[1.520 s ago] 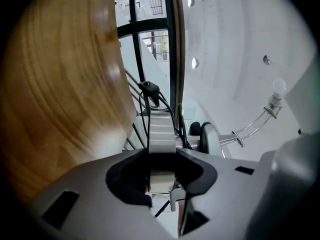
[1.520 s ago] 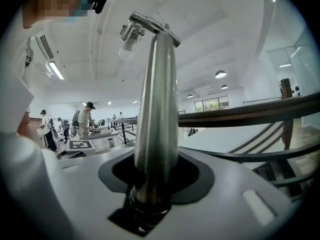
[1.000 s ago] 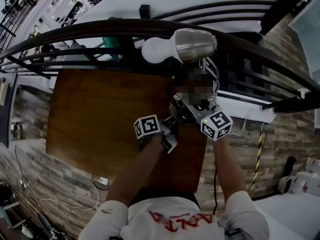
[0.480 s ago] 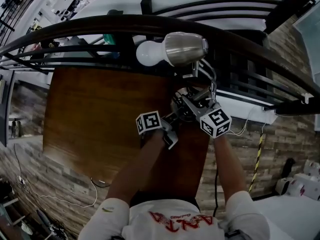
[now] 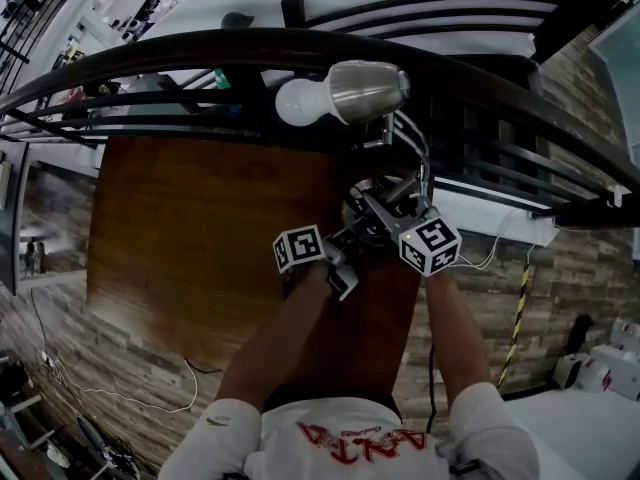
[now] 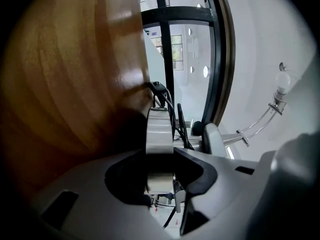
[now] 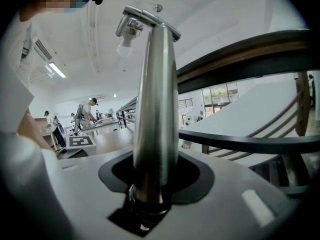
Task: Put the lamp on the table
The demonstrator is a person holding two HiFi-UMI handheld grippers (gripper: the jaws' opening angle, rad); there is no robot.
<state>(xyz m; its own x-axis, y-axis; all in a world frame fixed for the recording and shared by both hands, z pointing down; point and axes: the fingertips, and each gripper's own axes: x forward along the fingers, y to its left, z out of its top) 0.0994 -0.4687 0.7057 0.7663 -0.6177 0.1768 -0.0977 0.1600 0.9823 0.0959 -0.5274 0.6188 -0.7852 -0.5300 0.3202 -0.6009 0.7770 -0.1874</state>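
The dark brown wooden table [image 5: 180, 228] lies under both claws and spreads mostly to the left of the left claw [image 5: 350, 232]. The desk lamp of brushed silver metal [image 5: 368, 90] is carried between the two claws, over the right part of this table. Its shade reaches away, beyond and above them. I cannot tell whether its foot touches the wood yet.

The left claw is clenched on the round flat metal base [image 6: 159, 134], which stands edge-on between its jaws, with the wood just beside it. The right claw [image 5: 390, 208] is clenched around the tapered polished column [image 7: 154, 99], which rises from between its jaws.

I judge the lamp stiff and rather heavy at the base, but unbalanced by the far shade. The polished metal is probably slippery, so base and column are the good places to hold. The white round bulb [image 5: 300, 101], beyond the left claw, is fragile and should not be knocked.

No brand is visible on the lamp. The marker cubes [image 5: 298, 250] carry only black and white squares. The red print on the white shirt [image 5: 360, 438] is too distorted to read.
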